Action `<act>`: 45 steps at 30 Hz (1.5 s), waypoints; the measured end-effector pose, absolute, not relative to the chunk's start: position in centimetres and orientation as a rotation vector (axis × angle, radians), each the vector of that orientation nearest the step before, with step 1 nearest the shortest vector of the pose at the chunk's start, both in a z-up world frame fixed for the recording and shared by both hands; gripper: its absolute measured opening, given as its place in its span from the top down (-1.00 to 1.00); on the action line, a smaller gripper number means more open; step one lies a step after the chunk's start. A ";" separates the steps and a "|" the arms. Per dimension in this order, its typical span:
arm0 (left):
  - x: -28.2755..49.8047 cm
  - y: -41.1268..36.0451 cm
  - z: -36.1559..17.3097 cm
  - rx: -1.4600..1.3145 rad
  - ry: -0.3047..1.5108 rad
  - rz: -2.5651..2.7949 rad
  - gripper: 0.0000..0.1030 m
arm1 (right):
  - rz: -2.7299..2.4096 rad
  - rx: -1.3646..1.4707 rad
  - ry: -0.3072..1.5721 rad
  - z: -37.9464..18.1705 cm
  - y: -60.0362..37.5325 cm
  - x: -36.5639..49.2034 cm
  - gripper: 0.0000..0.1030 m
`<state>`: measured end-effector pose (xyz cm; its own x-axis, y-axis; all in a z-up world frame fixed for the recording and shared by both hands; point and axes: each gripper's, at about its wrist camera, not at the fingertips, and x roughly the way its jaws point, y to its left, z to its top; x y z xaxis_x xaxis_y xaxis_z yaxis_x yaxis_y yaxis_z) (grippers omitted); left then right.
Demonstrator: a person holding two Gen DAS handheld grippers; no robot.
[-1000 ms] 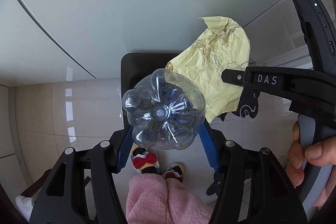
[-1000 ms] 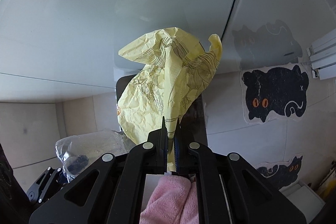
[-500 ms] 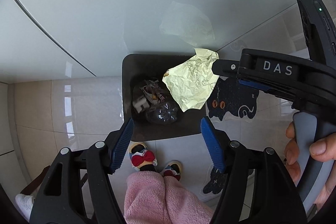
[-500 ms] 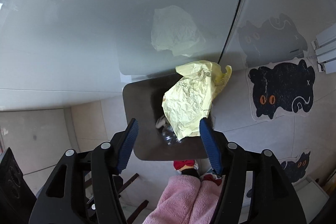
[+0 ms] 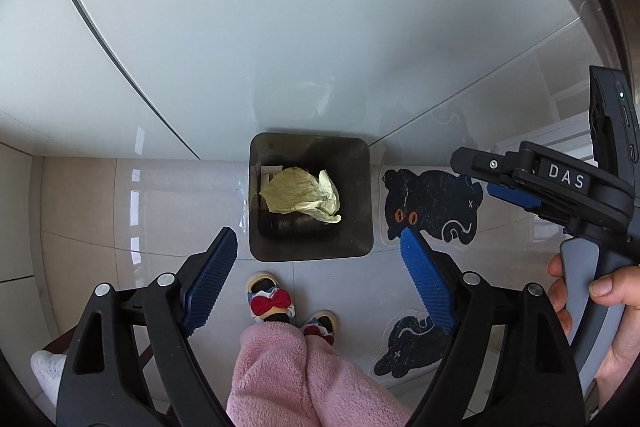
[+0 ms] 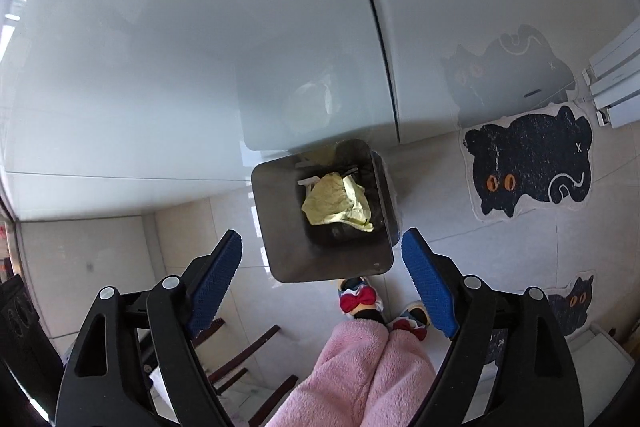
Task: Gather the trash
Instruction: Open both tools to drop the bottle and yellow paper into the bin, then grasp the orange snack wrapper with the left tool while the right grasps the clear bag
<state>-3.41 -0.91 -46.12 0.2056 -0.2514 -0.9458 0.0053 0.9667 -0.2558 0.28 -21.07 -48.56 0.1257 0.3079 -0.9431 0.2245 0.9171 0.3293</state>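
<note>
A dark square trash bin stands on the tiled floor against a glossy white cabinet. Crumpled yellow paper lies inside it on top of a clear plastic bottle, which is mostly hidden. High above the bin's near edge, my left gripper points steeply down; its jaws are opening and nothing is between the blue pads. In the right wrist view the same bin and paper show. My right gripper hangs above them, jaws likewise opening and empty.
Black cat-shaped mats lie right of the bin. The person's pink trouser legs and bow slippers stand just before it. A hand holds the right gripper's handle. Wooden chair rungs sit at lower left.
The left gripper let go of the bottle and the right let go of the yellow paper; both dropped into the bin. Both grippers rose and their jaws spread wide.
</note>
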 end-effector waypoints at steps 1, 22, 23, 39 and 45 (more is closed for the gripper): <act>-3.5 -0.8 -45.1 -0.212 1.339 -0.181 -0.57 | 0.066 0.452 1.445 -47.4 -21.4 0.2 -0.65; -0.3 0.7 -25.5 -0.111 1.007 -0.211 -0.72 | 0.188 0.389 1.021 -24.7 -22.2 3.9 -0.90; 0.1 0.9 -24.9 -0.112 0.991 -0.212 -0.72 | 0.192 0.377 1.012 -24.2 -22.1 4.3 -0.90; 8.7 3.0 -22.4 -0.112 0.902 -0.200 -0.70 | 0.125 0.330 0.988 -24.2 -20.3 13.5 -0.80; 10.4 2.2 -23.2 -0.090 0.911 -0.232 -0.50 | 0.105 0.332 1.017 -25.9 -19.9 15.0 -0.60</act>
